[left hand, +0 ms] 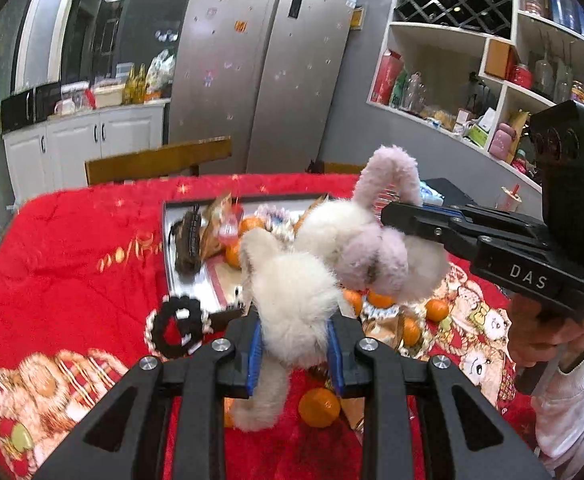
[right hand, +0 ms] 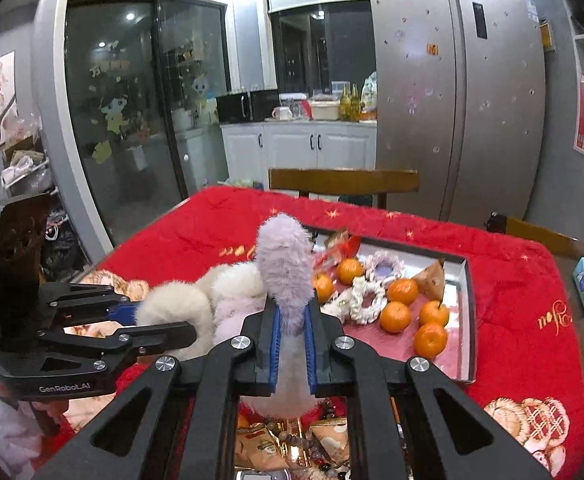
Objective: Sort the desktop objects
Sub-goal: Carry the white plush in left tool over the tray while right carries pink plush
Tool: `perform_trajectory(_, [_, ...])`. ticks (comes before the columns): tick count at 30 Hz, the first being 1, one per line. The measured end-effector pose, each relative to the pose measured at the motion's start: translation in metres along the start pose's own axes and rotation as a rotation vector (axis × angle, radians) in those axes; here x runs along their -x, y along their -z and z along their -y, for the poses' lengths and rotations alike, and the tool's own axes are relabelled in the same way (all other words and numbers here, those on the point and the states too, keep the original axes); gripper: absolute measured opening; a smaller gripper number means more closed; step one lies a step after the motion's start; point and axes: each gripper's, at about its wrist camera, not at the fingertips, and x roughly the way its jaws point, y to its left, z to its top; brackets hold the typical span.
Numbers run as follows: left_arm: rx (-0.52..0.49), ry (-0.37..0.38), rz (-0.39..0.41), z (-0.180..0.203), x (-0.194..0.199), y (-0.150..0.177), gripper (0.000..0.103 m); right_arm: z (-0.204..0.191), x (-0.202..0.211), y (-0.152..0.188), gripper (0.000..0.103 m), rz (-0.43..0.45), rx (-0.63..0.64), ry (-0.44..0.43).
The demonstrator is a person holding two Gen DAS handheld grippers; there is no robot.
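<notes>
Left gripper [left hand: 294, 350] clamped on white earmuffs [left hand: 292, 284]; right gripper [right hand: 292, 346] clamped on lilac earmuffs [right hand: 284, 264]. Both pairs tangled together, held aloft over red tablecloth [right hand: 512, 280], beside tray [right hand: 466, 304] holding oranges [right hand: 402, 291], scrunchies [right hand: 366, 300].

Your left wrist view looks along its own fingers [left hand: 294, 344], close above the red table [left hand: 72, 248], facing the fridge [left hand: 260, 68] and shelves [left hand: 488, 60]. Your right wrist view sits equally close, facing the fridge [right hand: 456, 92] and glass doors [right hand: 148, 120]. Both views share the tray [right hand: 468, 280], the oranges [right hand: 396, 316] and the fridge.
</notes>
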Motion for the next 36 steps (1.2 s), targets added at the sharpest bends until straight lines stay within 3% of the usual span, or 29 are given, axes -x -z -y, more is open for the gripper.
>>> perform_trajectory(9, [-0.076,-0.002,0.046,0.021,0.014,-0.027,0.028,0.011,0.026,-0.019,0.011,0.057,-0.026,0.029])
perform_trajectory(21, [-0.117,-0.02,0.072,0.024,0.004,-0.071,0.028,0.034,0.027,-0.037,0.011,0.092,-0.055,0.066])
perform_trajectory(29, [-0.1,-0.06,0.061,0.007,-0.03,-0.108,0.028,0.056,0.003,-0.056,0.011,0.094,-0.118,0.02])
perform_trajectory(36, [-0.077,-0.077,0.043,-0.012,-0.069,-0.125,0.028,0.077,-0.04,-0.063,0.011,0.066,-0.14,0.05])
